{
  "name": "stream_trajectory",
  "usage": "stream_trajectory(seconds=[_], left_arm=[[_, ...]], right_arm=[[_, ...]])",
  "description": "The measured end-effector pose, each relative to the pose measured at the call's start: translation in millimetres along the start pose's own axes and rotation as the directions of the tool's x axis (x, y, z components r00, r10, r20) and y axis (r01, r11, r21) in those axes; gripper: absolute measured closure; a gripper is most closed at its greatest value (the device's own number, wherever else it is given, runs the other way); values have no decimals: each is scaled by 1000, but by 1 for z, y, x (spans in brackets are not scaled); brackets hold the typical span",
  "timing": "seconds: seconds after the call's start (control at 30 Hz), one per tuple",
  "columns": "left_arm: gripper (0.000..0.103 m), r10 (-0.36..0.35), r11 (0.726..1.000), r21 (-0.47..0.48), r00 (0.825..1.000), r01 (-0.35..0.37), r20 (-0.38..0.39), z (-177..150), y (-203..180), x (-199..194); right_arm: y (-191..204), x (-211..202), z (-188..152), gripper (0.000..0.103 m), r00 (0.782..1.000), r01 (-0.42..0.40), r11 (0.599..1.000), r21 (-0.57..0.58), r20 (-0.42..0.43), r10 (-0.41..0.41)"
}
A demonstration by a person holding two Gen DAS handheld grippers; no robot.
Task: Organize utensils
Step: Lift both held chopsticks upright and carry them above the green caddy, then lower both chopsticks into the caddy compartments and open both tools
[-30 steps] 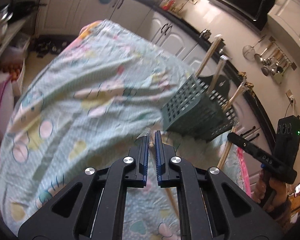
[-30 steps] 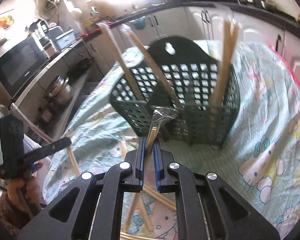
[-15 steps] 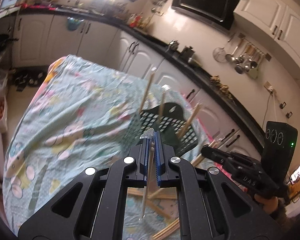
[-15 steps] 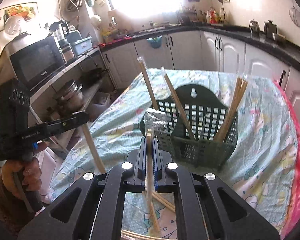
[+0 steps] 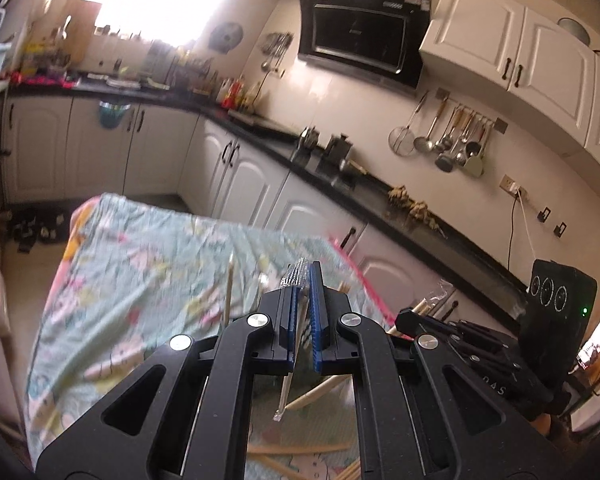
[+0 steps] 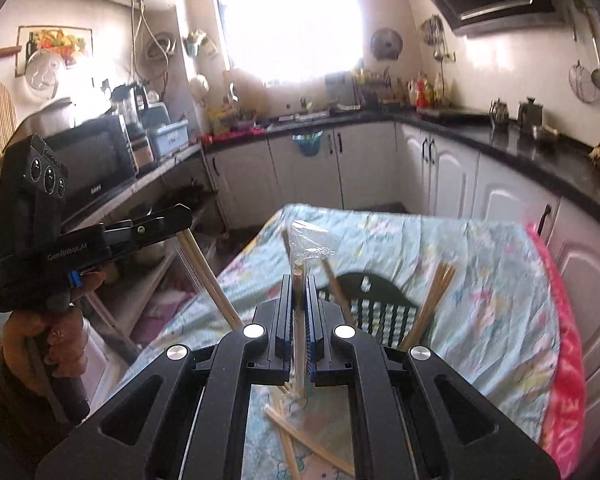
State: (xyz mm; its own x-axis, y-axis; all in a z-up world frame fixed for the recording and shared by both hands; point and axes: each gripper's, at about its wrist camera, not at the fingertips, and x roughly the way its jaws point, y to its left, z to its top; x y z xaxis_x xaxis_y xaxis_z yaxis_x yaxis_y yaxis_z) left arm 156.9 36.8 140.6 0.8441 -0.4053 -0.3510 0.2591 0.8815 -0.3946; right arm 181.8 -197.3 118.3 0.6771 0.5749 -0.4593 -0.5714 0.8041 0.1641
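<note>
Left wrist view: the left gripper (image 5: 302, 280) is clamped tight on a plastic-wrapped pair of chopsticks (image 5: 296, 308), which is pinched between the blue pads (image 5: 315, 320) and pokes out both above and below them. The gripper is held up above a table covered by a cartoon-print cloth (image 5: 140, 264). A few loose chopsticks (image 5: 300, 446) can be seen lying on the cloth underneath. The right gripper (image 5: 412, 316) is caught at the right edge, with wrapped sticks showing at its tip.

Right wrist view: the right gripper (image 6: 299, 288) is squeezed shut on another wrapped chopstick pair (image 6: 299, 320), the crinkly clear sleeve sticking up past the fingertips. Just behind and below it, the dark green slotted basket (image 6: 374, 312) is sat on the cloth, with several chopsticks (image 6: 434, 300) already stood up in it, leaning outward. More sticks are scattered on the cloth under the jaws. Off to the left, the left gripper is held in a hand (image 6: 48, 340), its wrapped pair angled down towards the table.
</note>
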Motion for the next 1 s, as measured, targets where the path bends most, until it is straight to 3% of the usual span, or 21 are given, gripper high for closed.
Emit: stream_trajectory(seconds=[0.57, 1.0], left_arm=[[100, 23, 996, 83, 990, -35, 137, 62, -27, 3], [100, 87, 992, 79, 990, -96, 110, 46, -9, 38]], right_arm=[[-12, -25, 60, 97, 978, 82, 995, -55, 199, -69], [-28, 4, 51, 97, 979, 115, 993, -30, 173, -108]])
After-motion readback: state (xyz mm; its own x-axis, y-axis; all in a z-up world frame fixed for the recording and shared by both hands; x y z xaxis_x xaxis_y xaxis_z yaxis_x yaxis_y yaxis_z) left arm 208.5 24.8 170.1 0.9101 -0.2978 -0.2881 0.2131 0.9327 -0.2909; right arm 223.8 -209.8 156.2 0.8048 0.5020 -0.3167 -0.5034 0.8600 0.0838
